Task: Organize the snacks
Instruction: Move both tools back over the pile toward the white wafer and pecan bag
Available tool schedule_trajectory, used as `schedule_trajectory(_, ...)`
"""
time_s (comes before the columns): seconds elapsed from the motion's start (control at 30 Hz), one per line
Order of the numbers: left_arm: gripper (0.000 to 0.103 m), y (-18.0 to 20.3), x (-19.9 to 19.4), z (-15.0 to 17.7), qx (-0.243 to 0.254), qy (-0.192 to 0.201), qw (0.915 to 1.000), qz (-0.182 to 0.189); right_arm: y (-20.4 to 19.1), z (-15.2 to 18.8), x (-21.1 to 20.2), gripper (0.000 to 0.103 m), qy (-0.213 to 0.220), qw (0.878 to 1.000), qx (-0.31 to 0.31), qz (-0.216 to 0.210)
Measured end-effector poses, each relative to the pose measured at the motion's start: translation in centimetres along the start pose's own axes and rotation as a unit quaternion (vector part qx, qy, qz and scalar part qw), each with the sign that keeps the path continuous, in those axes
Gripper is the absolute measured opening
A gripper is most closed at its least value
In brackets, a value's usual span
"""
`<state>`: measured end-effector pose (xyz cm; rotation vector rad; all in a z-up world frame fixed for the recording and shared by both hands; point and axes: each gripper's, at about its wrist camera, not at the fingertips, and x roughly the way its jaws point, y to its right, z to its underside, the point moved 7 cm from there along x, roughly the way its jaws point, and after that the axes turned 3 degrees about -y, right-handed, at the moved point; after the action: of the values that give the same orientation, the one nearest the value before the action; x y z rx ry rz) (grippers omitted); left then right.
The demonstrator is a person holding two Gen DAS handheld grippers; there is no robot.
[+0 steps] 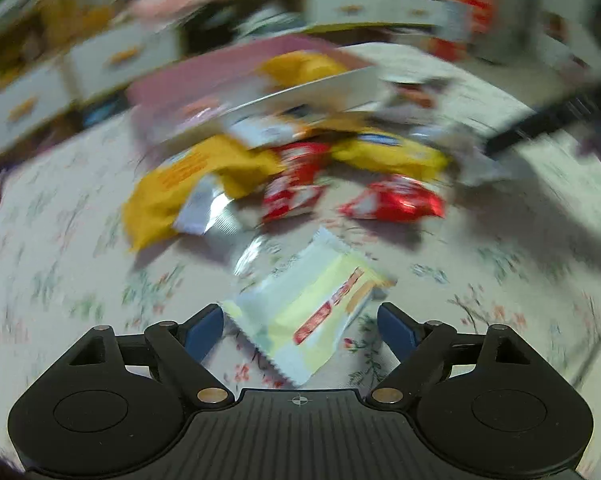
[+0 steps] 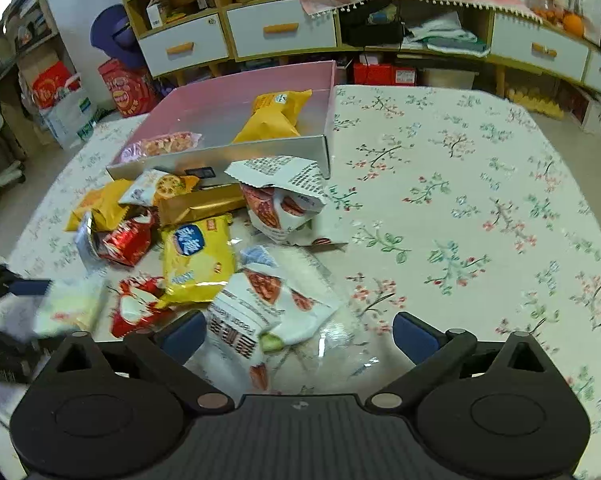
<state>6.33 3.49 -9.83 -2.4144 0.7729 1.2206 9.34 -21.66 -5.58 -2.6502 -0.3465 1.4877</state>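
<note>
My left gripper (image 1: 300,320) is open over the floral tablecloth. A pale yellow and white snack packet (image 1: 312,308) lies flat between its blue pads, and the right pad is apart from it. My right gripper (image 2: 298,336) is open too, straddling a white packet with red pictures (image 2: 268,312) on crinkled clear plastic. Past it lies the snack pile: a yellow packet (image 2: 198,260), red packets (image 2: 128,240) and an upright white bag (image 2: 284,196). The pink box (image 2: 260,84) behind holds a yellow bag (image 2: 276,116) and a pink packet (image 2: 160,144). The left wrist view is blurred.
The table's floral cloth (image 2: 460,200) stretches to the right of the pile. A long cabinet with white drawers (image 2: 280,30) runs along the back. Red bags (image 2: 128,88) and boxes stand on the floor at the back left.
</note>
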Motion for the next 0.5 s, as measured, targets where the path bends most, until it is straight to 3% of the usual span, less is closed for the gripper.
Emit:
schedule_trajectory(0.07, 0.086, 0.2, 0.3, 0.2, 0.027, -0.006, 0.9996, -0.006, -0.3, 0.0, 0.2, 0.073, -0.005, 1.0, 0.018, -0.024)
schedule_trajectory(0.2, 0.086, -0.2, 0.4, -0.2, 0.029, 0.002, 0.9996, -0.007, -0.9, 0.0, 0.8, 0.069, -0.019, 0.998, 0.039, -0.046)
schedule_trajectory(0.33, 0.085, -0.4, 0.8, -0.5, 0.014, 0.007, 0.9999, 0.002, -1.1, 0.0, 1.0, 0.063, -0.014, 0.999, 0.037, -0.03)
schedule_trajectory(0.5, 0.078, 0.8, 1.0, -0.9, 0.035, 0.02, 0.9991, 0.013, -0.8, 0.0, 1.0, 0.054, -0.012, 0.999, 0.035, -0.026)
